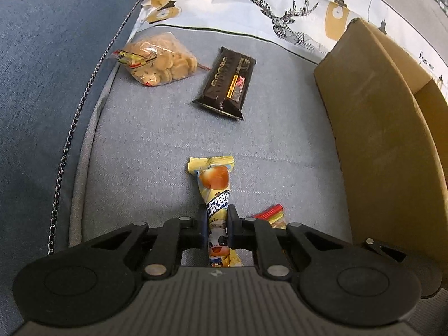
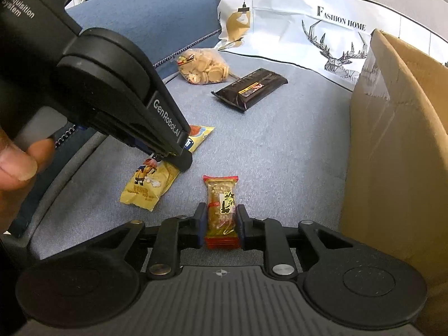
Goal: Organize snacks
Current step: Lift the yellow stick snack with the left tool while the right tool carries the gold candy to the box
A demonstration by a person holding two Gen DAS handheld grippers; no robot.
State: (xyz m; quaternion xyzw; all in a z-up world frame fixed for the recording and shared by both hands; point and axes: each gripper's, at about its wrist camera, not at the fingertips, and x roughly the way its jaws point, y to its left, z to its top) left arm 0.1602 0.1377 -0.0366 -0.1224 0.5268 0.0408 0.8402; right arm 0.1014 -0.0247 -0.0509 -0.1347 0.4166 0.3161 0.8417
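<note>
Grey-blue sofa cushion [image 1: 156, 128], deer-print pillow [image 1: 280, 8], cardboard box [image 1: 372, 117]

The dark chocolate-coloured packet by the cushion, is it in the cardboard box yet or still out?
Out. The dark packet lies flat on the sofa seat, apart from the cardboard box and beside the bag of biscuits.
</note>
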